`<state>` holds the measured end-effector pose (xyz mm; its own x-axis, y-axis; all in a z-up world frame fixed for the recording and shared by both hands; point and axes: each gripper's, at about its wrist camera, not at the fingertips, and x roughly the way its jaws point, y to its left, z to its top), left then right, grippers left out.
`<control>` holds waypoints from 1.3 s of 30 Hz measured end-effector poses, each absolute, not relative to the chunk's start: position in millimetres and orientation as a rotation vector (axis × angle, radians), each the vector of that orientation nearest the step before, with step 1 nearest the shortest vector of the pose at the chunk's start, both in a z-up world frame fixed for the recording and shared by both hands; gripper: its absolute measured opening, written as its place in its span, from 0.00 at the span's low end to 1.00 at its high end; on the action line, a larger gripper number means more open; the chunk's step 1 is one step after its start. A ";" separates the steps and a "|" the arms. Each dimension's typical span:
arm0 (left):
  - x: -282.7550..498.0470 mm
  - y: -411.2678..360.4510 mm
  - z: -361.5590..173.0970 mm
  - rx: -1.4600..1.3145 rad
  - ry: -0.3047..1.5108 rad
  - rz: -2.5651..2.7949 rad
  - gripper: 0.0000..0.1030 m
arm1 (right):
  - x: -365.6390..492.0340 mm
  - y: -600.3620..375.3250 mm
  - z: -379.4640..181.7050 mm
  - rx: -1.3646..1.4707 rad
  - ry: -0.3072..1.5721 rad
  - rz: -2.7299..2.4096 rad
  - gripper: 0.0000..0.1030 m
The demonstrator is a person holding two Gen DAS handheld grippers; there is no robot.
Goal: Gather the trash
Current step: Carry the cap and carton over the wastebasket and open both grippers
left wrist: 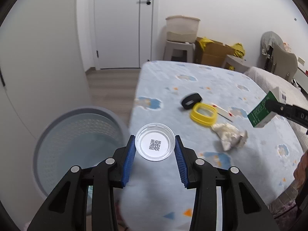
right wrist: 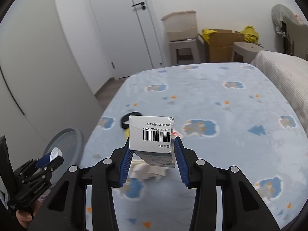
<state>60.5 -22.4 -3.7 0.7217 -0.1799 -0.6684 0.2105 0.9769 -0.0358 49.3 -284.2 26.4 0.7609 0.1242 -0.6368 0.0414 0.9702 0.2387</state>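
Trash: left hand-held gripper (left wrist: 155, 148) pinches clear lid (left wrist: 155, 144), right hand-held gripper (right wrist: 152, 150) clamps carton (right wrist: 151, 134); lid's smooth rim may slip before bin (left wrist: 77, 144) at 9 o'clock.

White door (left wrist: 117, 25), pale walls, wood floor (left wrist: 113, 86), perhaps stools (right wrist: 182, 50).

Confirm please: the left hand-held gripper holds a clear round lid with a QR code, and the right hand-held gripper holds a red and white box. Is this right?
Not quite. The box in the right hand-held gripper is green and white, not red and white; the left wrist view shows its green side. The rest stands: the left hand-held gripper holds the clear round lid with a QR code.
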 end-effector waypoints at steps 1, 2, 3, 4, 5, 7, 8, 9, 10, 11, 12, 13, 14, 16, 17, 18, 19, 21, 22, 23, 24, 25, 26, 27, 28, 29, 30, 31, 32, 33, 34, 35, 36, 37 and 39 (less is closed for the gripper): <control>61.0 -14.9 -0.6 0.041 0.727 -0.203 0.38 | 51.3 -274.6 28.3 0.243 0.703 0.060 0.41; 62.3 -6.9 3.1 0.038 0.719 -0.188 0.38 | 53.6 -265.7 29.8 0.239 0.700 0.073 0.41; 64.2 4.7 8.1 0.036 0.707 -0.168 0.38 | 56.9 -255.0 31.5 0.231 0.699 0.091 0.41; 65.4 12.4 11.4 0.034 0.700 -0.156 0.38 | 60.4 -244.1 32.9 0.222 0.699 0.109 0.41; 67.4 23.0 15.2 0.032 0.692 -0.139 0.38 | 63.7 -234.7 34.2 0.215 0.698 0.125 0.41; 70.3 40.1 20.9 0.025 0.681 -0.112 0.38 | 71.8 -213.0 36.9 0.203 0.698 0.163 0.41; 72.1 48.2 23.4 0.022 0.676 -0.098 0.38 | 75.3 -203.3 38.2 0.200 0.698 0.181 0.41; 73.7 58.2 25.9 0.019 0.670 -0.081 0.38 | 79.6 -192.1 39.3 0.195 0.699 0.202 0.41; 75.1 68.0 27.8 0.016 0.666 -0.063 0.38 | 83.9 -180.6 40.0 0.189 0.701 0.223 0.41; 76.2 76.3 28.9 0.013 0.663 -0.047 0.38 | 88.6 -170.4 40.6 0.183 0.703 0.241 0.41; 77.6 85.9 29.3 0.010 0.662 -0.025 0.38 | 93.5 -159.0 41.0 0.177 0.704 0.264 0.41; 79.2 95.3 28.6 0.005 0.660 -0.001 0.38 | 98.3 -147.2 40.9 0.171 0.706 0.286 0.41; 80.1 103.6 27.0 -0.006 0.660 0.017 0.38 | 102.5 -137.2 40.4 0.165 0.709 0.306 0.41; 83.4 120.4 21.5 -0.042 0.671 0.047 0.38 | 111.4 -113.4 37.3 0.148 0.719 0.349 0.41; 85.2 126.4 18.7 -0.054 0.677 0.058 0.38 | 114.3 -104.1 35.6 0.141 0.725 0.366 0.41; 88.2 133.6 14.4 -0.066 0.690 0.071 0.38 | 118.7 -92.2 33.2 0.132 0.734 0.390 0.41; 89.3 137.1 11.5 -0.071 0.698 0.079 0.38 | 121.0 -84.7 31.1 0.127 0.740 0.407 0.41; 92.1 144.7 5.4 -0.080 0.713 0.093 0.38 | 125.8 -69.8 26.4 0.117 0.753 0.440 0.41; 93.9 147.2 2.9 -0.081 0.719 0.099 0.38 | 128.5 -62.6 23.7 0.111 0.761 0.457 0.41; 94.9 149.5 0.7 -0.080 0.724 0.104 0.38 | 130.2 -56.9 21.3 0.106 0.768 0.470 0.41; 96.0 151.4 -1.8 -0.078 0.730 0.110 0.38 | 132.2 -51.4 18.0 0.100 0.776 0.483 0.41; 97.2 151.4 -4.3 -0.077 0.737 0.115 0.38 | 133.8 -46.6 13.9 0.094 0.787 0.496 0.41; 97.6 151.8 -6.6 -0.074 0.743 0.117 0.38 | 133.3 -42.6 10.4 0.089 0.797 0.507 0.41; 99.0 152.3 -9.5 -0.071 0.750 0.119 0.38 | 134.7 -39.2 5.9 0.082 0.809 0.517 0.41; 100.4 153.0 -12.2 -0.068 0.758 0.121 0.38 | 136.4 -36.1 1.1 0.077 0.823 0.525 0.41; 101.6 154.0 -14.1 -0.067 0.765 0.124 0.38 | 137.9 -33.7 -2.5 0.074 0.835 0.533 0.41; 102.6 155.3 -16.5 -0.066 0.774 0.126 0.38 | 139.1 -30.7 -6.7 0.070 0.850 0.542 0.41; 103.6 157.3 -18.7 -0.067 0.781 0.128 0.38 | 140.4 -26.6 -10.6 0.064 0.862 0.548 0.41; 104.4 157.7 -19.9 -0.068 0.788 0.128 0.38 | 141.5 -24.9 -12.9 0.060 0.870 0.552 0.41; 104.9 158.5 -21.0 -0.069 0.792 0.127 0.38 | 142.6 -23.3 -15.2 0.056 0.878 0.557 0.41; 105.1 159.1 -21.9 -0.069 0.795 0.127 0.38 | 143.5 -22.0 -16.8 0.054 0.885 0.563 0.41; 105.2 159.7 -22.3 -0.068 0.795 0.127 0.38 | 144.0 -21.0 -17.8 0.054 0.889 0.567 0.42; 104.9 159.8 -22.5 -0.067 0.794 0.126 0.38 | 144.3 -20.7 -19.3 0.053 0.890 0.570 0.43; 105.0 159.8 -22.5 -0.066 0.794 0.127 0.38 | 144.4 -20.2 -20.3 0.053 0.891 0.572 0.43; 104.8 160.5 -23.0 -0.066 0.795 0.130 0.39 | 144.5 -18.6 -20.3 0.053 0.893 0.579 0.45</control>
